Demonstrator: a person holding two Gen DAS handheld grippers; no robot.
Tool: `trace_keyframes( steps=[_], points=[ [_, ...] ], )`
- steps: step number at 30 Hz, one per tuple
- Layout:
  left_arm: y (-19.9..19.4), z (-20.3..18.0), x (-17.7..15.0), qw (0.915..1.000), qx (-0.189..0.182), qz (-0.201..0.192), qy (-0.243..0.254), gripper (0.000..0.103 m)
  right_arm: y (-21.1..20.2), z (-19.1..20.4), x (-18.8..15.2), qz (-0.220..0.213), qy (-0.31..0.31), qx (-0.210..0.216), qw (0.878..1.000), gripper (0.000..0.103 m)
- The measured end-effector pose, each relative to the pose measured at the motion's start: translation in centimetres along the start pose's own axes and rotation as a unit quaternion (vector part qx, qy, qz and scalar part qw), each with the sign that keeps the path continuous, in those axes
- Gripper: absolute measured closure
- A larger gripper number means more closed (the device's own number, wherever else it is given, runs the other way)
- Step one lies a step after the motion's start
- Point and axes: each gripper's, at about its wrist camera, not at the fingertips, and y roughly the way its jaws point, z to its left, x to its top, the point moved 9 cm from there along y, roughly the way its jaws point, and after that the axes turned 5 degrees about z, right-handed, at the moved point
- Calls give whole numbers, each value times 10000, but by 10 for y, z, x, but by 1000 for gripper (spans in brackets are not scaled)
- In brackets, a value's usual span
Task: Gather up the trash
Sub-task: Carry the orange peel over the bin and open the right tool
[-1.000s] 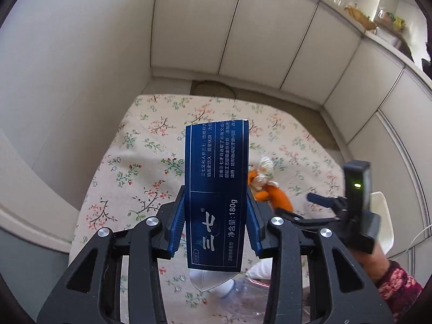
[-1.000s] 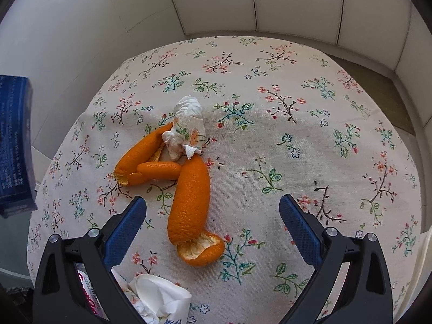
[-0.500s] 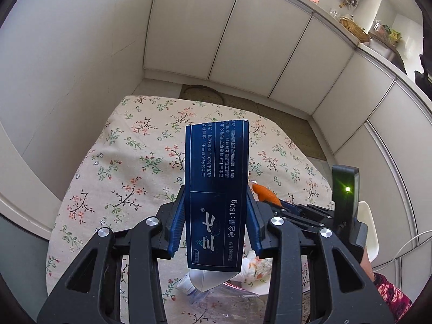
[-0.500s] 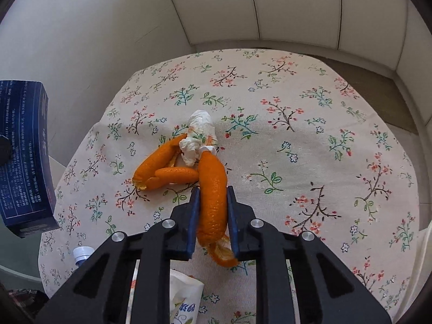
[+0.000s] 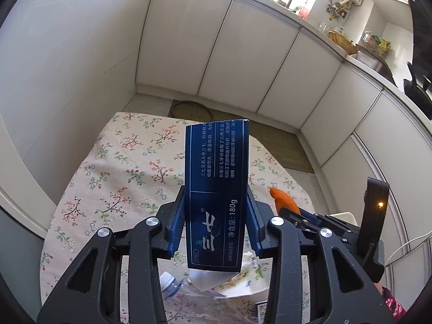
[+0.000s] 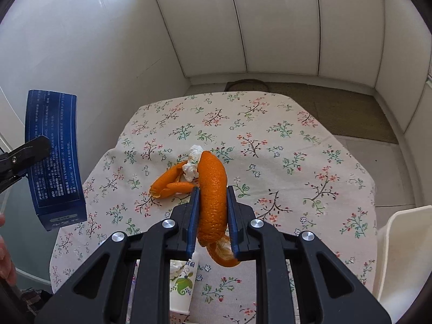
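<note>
My left gripper (image 5: 216, 224) is clamped on a dark blue toothpaste box (image 5: 217, 189), held upright above the floral tablecloth (image 5: 121, 167); the box hides whatever's right behind it. My right gripper (image 6: 212, 216) is squeezed on a long orange peel (image 6: 213, 189), bumpy skin out, its lower end curling out of sight under my fingers. More peel (image 6: 170, 181) and a crumpled tissue (image 6: 193, 164) sit on the tablecloth just left of it. A clear bottle (image 5: 172, 286) is cut off at the frame's bottom.

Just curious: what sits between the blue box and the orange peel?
Only flowered cloth, seen in the right wrist view, lies between the box and the peel.
</note>
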Motion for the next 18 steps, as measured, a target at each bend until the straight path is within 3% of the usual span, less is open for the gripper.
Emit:
trace_keyframes(
  steps=[18],
  points=[
    [1, -62, -1, 9992, -204, -240, 248, 65, -81, -56, -1, -715, 310, -611, 9951, 84]
  ],
)
